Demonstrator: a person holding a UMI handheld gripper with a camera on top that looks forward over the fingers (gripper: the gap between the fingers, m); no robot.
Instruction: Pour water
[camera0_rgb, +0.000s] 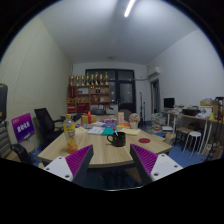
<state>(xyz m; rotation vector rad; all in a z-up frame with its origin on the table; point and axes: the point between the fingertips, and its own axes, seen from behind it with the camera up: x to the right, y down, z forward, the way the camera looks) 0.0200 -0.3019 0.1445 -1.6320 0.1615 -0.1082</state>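
Observation:
A black mug (117, 138) with a handle on its left stands on the light wooden table (100, 152), beyond my fingers and roughly in line with the gap between them. A bottle of yellow-orange drink (70, 135) with a yellow cap stands on the table to the left of the mug. My gripper (112, 162) is open and empty, with the purple pads (80, 160) wide apart, held in front of the table's near edge.
Papers and small items (128, 127) lie on the table's far part. Black office chairs (45, 124) stand to the left, a purple sign (22, 126) beside them. Shelves (92, 97) fill the back wall. A desk with monitors (190, 110) and a white stool (192, 139) stand at the right.

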